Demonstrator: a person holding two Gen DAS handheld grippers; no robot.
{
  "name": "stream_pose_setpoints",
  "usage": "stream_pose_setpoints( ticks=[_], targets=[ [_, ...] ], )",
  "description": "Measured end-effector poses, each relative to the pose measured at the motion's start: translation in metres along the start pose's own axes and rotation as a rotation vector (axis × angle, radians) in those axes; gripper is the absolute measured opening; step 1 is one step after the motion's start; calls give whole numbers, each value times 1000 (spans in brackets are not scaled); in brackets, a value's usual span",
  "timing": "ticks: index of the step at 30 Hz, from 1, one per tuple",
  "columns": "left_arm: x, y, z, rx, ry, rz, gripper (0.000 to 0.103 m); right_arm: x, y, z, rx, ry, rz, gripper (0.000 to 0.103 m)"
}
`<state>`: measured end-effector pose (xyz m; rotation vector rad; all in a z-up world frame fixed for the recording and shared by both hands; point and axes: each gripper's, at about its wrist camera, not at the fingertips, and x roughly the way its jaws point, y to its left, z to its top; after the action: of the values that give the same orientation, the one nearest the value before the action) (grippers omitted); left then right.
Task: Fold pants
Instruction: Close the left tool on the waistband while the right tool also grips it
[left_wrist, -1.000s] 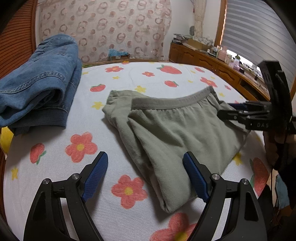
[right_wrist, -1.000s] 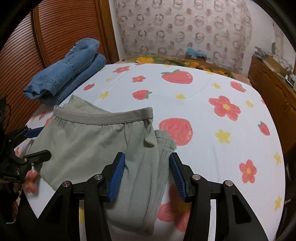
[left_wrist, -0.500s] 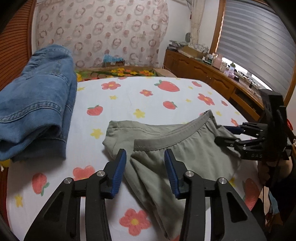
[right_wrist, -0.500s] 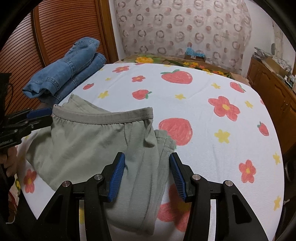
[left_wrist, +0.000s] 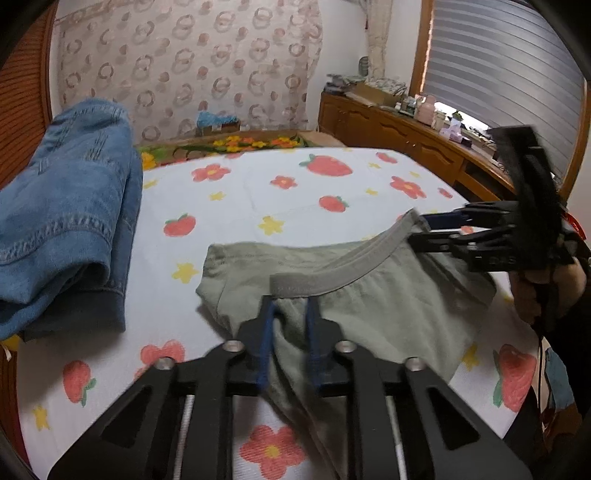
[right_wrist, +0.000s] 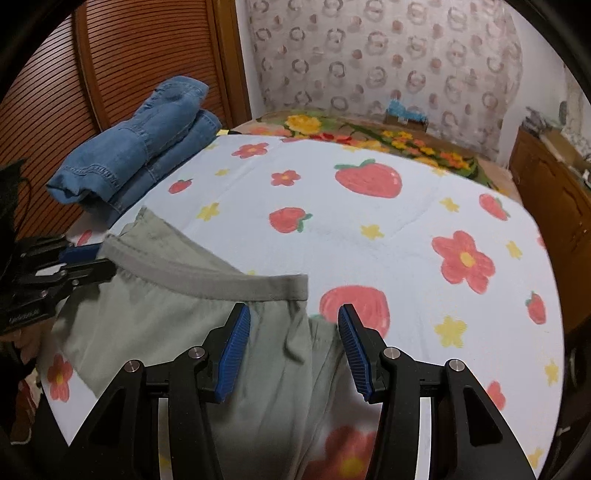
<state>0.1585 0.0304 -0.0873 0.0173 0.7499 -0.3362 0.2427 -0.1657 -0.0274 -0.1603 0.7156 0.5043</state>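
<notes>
Pinching the waistband's left end, the left gripper (left_wrist: 290, 314) has its jaws drawn narrow on the pants (left_wrist: 369, 314), with fabric between the blue pads just under the grey band. The right gripper (right_wrist: 293, 345) hangs over the band's other end with jaws wide and nothing between them; in the left view its fingertips sit right at the band, but whether they touch the cloth I cannot tell. The pants lie already folded lengthwise along the bed's (right_wrist: 369, 229) near edge, waistband (right_wrist: 221, 280) toward the bed's middle, legs trailing back under the grippers. Folded jeans (right_wrist: 140, 147) sit well apart at the far left corner.

By my reading, this is the pickup for the next fold. The right gripper likely needs to close on its corner, then both lift together and carry the waistband evenly over the legs.
</notes>
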Motion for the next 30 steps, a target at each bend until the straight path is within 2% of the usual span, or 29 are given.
stream_pose_setpoints(
  ticks=[3,5,7,8,13,16,19,25,28,30],
  targets=[
    [-10,-6,3,25,-31,-22,10,4,-4,2,19,0,42,42],
    [-14,-11,7,44,-38,-25,10,5,-5,3,23,-4,70,29],
    [-16,-14,9,55,-44,-24,10,6,-4,2,15,0,97,11],
    [-18,-16,11,56,-50,-27,10,3,-5,2,7,-7,97,9],
    [-33,-20,19,53,-125,-23,10,-21,-3,-4,1,-93,103,7],
    [-39,-20,28,46,-166,5,10,-39,0,-7,11,-158,59,7],
    [-33,-18,37,39,-165,27,10,-49,1,-6,35,-195,-3,7],
    [1,-12,35,47,-71,79,10,-18,7,-5,58,-98,-86,7],
    [5,-9,29,31,-44,91,10,-5,6,-2,73,-64,-93,7],
    [4,-4,26,11,-24,93,14,0,7,0,72,-48,-105,7]
  ],
)
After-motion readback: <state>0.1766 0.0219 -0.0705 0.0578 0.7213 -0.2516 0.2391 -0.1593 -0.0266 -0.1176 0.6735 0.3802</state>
